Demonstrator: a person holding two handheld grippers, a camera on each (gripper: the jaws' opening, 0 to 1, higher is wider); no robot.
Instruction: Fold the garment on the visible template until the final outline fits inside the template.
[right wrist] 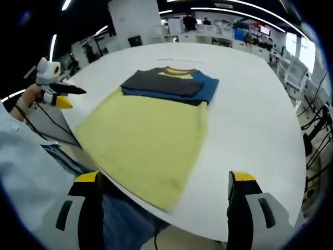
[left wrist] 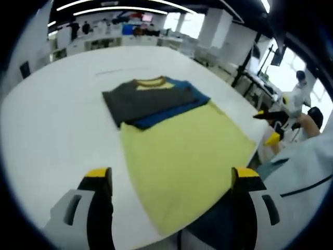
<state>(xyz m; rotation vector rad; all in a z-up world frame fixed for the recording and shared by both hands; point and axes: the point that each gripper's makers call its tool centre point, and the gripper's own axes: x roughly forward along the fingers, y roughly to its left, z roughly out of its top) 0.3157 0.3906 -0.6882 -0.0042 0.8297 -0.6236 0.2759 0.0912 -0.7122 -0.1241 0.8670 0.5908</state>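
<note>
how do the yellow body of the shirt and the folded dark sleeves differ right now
The yellow body lies spread flat in a single layer; the folded dark sleeves are stacked over the shirt's top end. The yellow body covers far more of the table and overhangs its near edge; the sleeves sit fully on it. Both are parts of one garment.

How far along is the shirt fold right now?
Partly done. The sleeves are already folded in across the top of the shirt, grey and blue over yellow. Nothing is in hand: the left gripper and right gripper are both open, clear of the cloth. The long yellow body hangs over the table edge and has yet to be folded up. I can't make out a template outline.
</note>
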